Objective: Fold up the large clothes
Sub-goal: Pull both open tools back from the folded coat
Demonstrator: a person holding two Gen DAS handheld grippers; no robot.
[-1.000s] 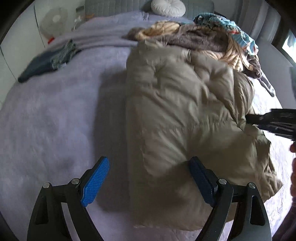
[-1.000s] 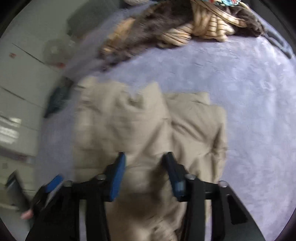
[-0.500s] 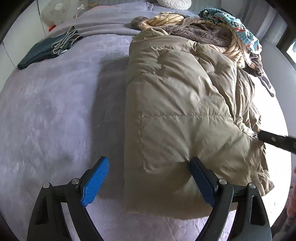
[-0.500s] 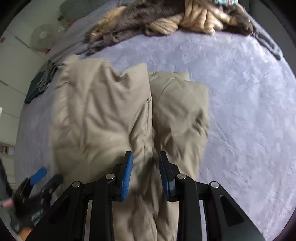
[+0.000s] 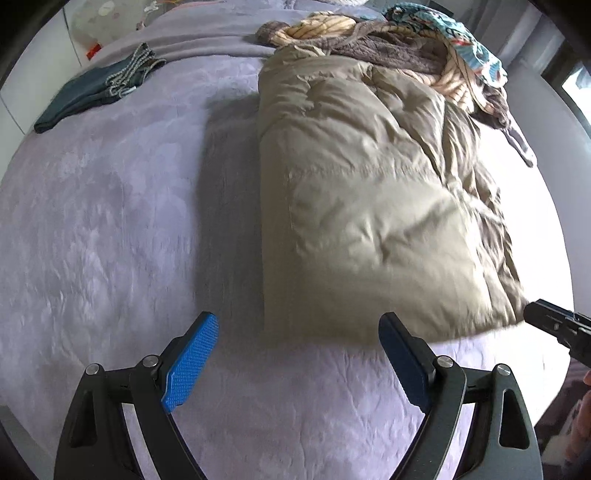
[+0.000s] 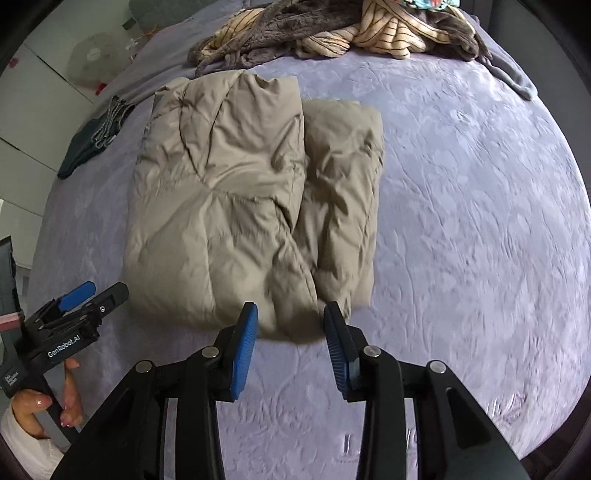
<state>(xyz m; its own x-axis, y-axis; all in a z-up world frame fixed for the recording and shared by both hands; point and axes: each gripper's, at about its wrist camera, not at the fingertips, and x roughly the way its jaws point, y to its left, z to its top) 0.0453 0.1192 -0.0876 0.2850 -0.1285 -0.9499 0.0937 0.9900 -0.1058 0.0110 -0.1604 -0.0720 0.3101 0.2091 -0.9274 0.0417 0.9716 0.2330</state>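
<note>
Just short of the khaki padded jacket (image 6: 236, 206), nearest to me, my right gripper (image 6: 290, 341) hangs over the lilac bedspread (image 6: 461, 229) with its jaws opening; the jacket's near hem shows in the gap between the blue pads (image 6: 242, 345), but the pads do not press on it and nothing is held. To the left of the jacket's near corner I see my left gripper (image 6: 92, 295) from the side, a hand (image 6: 44, 404) wrapped around its handle; in its own view the left gripper (image 5: 299, 363) stands wide open over bare bedspread (image 5: 103, 229), empty, the jacket's (image 5: 369, 206) near edge just beyond its fingertips. The jacket itself lies flat on the bedspread, folded into a long bundle running away from me, with a narrower folded part lying along its right side. Off the jacket's left side, well apart from it, a dark blue folded garment (image 6: 94, 140) rests near the bed's edge. Against the jacket's far end, a heap of clothes (image 6: 332, 29) is piled: brown fuzzy fabric, cream striped cloth and a teal patterned piece (image 5: 454, 48). Beyond the jacket's far left corner, off the bed, a white fan (image 6: 94, 55) stands by the wall
</note>
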